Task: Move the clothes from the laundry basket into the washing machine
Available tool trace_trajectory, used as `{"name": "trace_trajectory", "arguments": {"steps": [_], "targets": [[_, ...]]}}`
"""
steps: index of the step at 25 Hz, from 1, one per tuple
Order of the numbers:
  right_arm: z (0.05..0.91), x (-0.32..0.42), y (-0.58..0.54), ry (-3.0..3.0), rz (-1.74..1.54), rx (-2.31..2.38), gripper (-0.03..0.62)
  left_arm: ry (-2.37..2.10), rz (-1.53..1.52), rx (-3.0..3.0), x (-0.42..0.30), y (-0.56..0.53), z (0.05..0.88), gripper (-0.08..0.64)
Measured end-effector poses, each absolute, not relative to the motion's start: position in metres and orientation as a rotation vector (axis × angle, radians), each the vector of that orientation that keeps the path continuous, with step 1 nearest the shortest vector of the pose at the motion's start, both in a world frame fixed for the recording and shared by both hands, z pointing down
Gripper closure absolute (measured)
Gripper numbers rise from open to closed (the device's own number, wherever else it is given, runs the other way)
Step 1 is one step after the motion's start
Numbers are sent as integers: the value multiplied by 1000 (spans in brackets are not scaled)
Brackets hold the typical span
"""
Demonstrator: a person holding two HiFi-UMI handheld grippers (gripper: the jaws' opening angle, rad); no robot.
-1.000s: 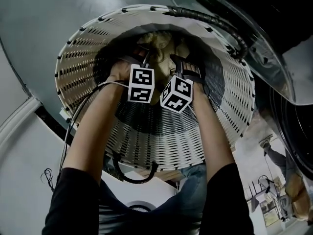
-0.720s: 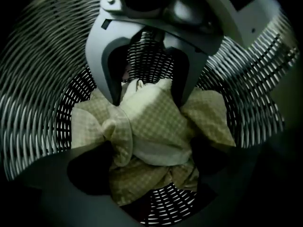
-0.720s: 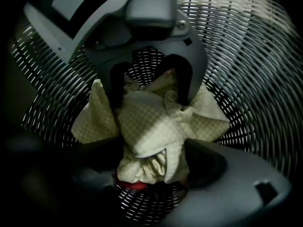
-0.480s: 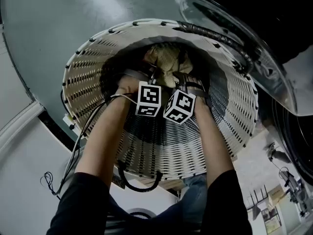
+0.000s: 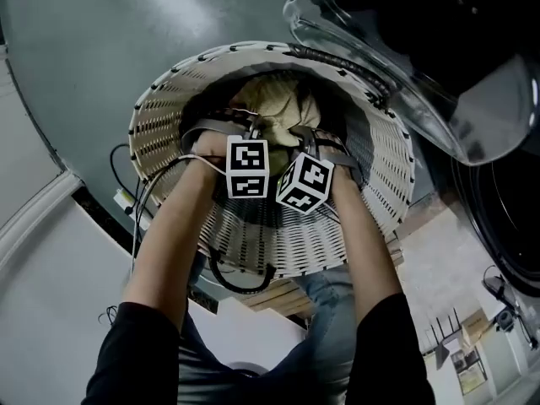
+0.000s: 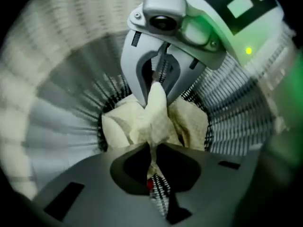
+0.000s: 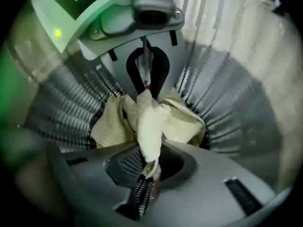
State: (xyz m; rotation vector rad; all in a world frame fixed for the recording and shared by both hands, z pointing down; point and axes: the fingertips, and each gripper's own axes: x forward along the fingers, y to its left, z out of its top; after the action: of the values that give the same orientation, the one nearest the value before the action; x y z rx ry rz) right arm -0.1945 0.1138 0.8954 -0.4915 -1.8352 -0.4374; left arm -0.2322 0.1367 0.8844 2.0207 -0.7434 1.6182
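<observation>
Pale yellow cloth (image 5: 274, 104), with a fine waffle-like weave and deep crumpled folds, lies bunched at the bottom of the white woven laundry basket (image 5: 160, 121). Two peaks of it are drawn up from the heap.

The left gripper (image 6: 152, 161) has just been closing and now pinches one narrow, twisted fold of the cloth (image 6: 152, 115) between its ribbed pads. The right gripper (image 7: 147, 170) has likewise just been closing and is clamped on another pulled-up fold (image 7: 150, 122). The fabric fans out wider below each grip. Both tools point steeply down into the basket, side by side near its centre. In the head view the left gripper (image 5: 251, 133) and right gripper (image 5: 302, 137) show their marker cubes almost touching.

The basket's slatted walls ring the cloth on all sides, and a black loop handle (image 5: 240, 281) hangs at its near rim. Beyond the far right rim is the washing machine door (image 5: 380, 74), rounded and glassy. A grey-green floor (image 5: 93, 40) lies beyond the basket's left side.
</observation>
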Motion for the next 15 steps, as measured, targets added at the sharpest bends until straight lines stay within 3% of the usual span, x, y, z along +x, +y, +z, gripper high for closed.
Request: {"name": "trace_trajectory", "arguments": {"steps": [15], "targets": [[682,-191,97,-1992,-362,-356,546,-998,1482,2016,-228,121,669,517]]}}
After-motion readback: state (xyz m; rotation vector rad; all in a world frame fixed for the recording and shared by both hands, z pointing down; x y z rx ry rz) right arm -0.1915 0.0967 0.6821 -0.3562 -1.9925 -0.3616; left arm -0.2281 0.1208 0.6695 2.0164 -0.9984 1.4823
